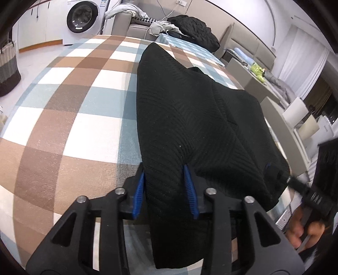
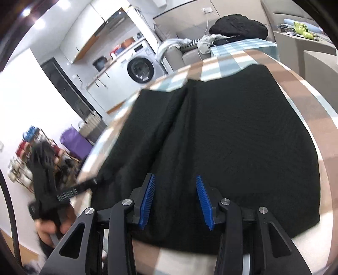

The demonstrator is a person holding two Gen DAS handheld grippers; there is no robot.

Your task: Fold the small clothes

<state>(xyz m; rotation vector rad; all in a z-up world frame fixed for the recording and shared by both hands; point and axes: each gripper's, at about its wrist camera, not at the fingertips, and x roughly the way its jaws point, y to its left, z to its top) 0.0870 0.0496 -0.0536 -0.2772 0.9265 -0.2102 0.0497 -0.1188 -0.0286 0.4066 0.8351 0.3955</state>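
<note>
Blue-padded fingers of the left gripper (image 1: 165,190) sit nearest the lens, set narrowly on either side of a raised fold at the near edge of the black knit garment (image 1: 190,118); whether the pads press the cloth cannot be told. That garment lies along the desk (image 1: 69,118), which is covered with a brown, blue and white checked cloth, one point of the fabric reaching toward the far edge and its near end hanging off toward the camera.

From the right wrist camera, the right gripper (image 2: 176,201) hovers over the same garment (image 2: 243,137), its fingers parted narrowly with dark cloth behind them, and no grip is visible. A lengthwise crease runs up the garment's left part there.

Each camera catches the other gripper at the frame edge, blurred, with a hand (image 1: 304,230) around its handle.

Beyond the desk stand a washing machine (image 1: 82,19), a grey sofa (image 1: 135,27) strewn with pale clothing, and a black bundle (image 1: 196,29). A woven basket (image 1: 8,63) stands on the floor at left.
</note>
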